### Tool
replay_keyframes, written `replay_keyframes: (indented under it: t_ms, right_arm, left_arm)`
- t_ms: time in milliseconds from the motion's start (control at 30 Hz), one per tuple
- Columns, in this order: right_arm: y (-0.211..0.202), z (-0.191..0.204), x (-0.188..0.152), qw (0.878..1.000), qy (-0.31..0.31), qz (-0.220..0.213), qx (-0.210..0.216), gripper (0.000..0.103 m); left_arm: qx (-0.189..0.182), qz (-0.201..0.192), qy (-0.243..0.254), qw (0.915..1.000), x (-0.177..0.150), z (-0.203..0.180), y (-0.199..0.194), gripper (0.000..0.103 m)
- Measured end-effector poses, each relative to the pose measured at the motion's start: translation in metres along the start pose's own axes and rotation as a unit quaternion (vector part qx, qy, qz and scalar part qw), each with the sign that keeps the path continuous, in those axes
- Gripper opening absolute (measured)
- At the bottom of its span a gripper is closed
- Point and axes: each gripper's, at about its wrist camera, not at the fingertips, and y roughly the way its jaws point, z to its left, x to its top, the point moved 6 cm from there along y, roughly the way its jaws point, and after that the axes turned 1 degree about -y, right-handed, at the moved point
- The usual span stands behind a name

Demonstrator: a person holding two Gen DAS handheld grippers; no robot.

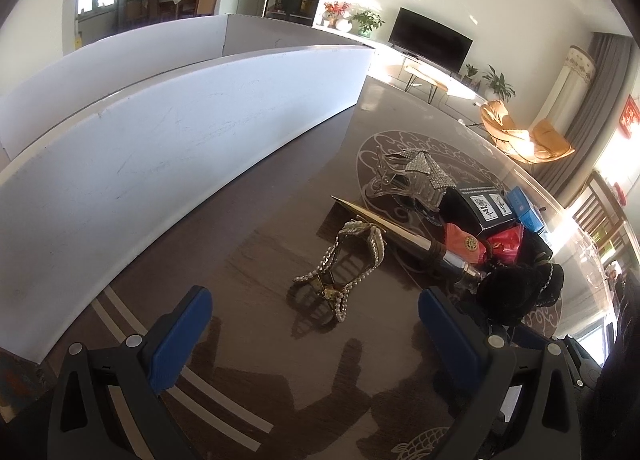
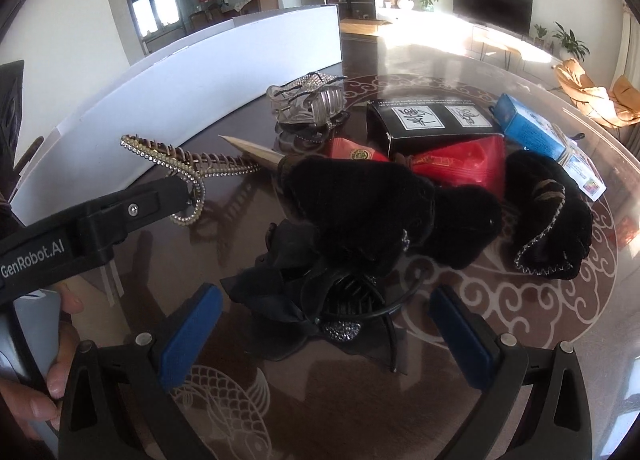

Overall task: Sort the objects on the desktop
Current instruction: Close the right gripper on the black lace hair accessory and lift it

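Observation:
My left gripper (image 1: 316, 340) stands open just above the dark table (image 1: 256, 220). A pearl-studded hair clip (image 1: 340, 264) lies just ahead of its blue pads, not between them. Behind the clip lie a gold pointed stick (image 1: 384, 226), a clear claw clip with a rhinestone star (image 1: 416, 176), a black box (image 1: 480, 208), red packets (image 1: 464, 244) and a blue box (image 1: 524, 210). My right gripper (image 2: 326, 340) is open, and a black flower hair claw (image 2: 320, 300) lies on the table (image 2: 520, 300) just ahead of its fingertips. Black velvet scrunchies (image 2: 380, 200) sit behind the claw.
A long white box wall (image 1: 180, 140) runs along the left of the table, close to the left gripper. In the right wrist view, one of the left gripper's fingers (image 2: 160, 196) reaches beside the pearl clip (image 2: 180, 164), and a person's hand (image 2: 56, 384) holds that gripper at lower left.

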Motion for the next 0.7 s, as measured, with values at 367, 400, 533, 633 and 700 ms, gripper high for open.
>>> replay_keyframes:
  t_ms: [367, 400, 533, 633, 700]
  right_arm:
    - [0.007, -0.005, 0.003, 0.999, -0.007, 0.013, -0.049, 0.103]
    - [0.007, -0.006, 0.004, 0.999, -0.004, 0.013, -0.051, 0.103]
    - [0.004, -0.023, 0.005, 0.997, 0.029, 0.012, -0.074, 0.103]
    - [0.002, -0.039, 0.006, 0.993, 0.061, 0.011, -0.096, 0.103]
    - [-0.001, -0.049, 0.007, 0.991, 0.079, 0.011, -0.111, 0.103]
  left_arm:
    - [0.001, 0.004, 0.006, 1.0000, -0.001, -0.002, 0.002, 0.103]
    - [0.001, 0.004, 0.006, 1.0000, -0.001, -0.002, 0.002, 0.103]
    - [0.002, 0.008, 0.009, 0.9999, -0.002, -0.003, 0.003, 0.103]
    - [0.003, 0.010, 0.010, 0.9999, -0.003, -0.003, 0.005, 0.103]
    - [0.001, 0.015, 0.004, 0.9999, -0.003, 0.000, 0.005, 0.103]
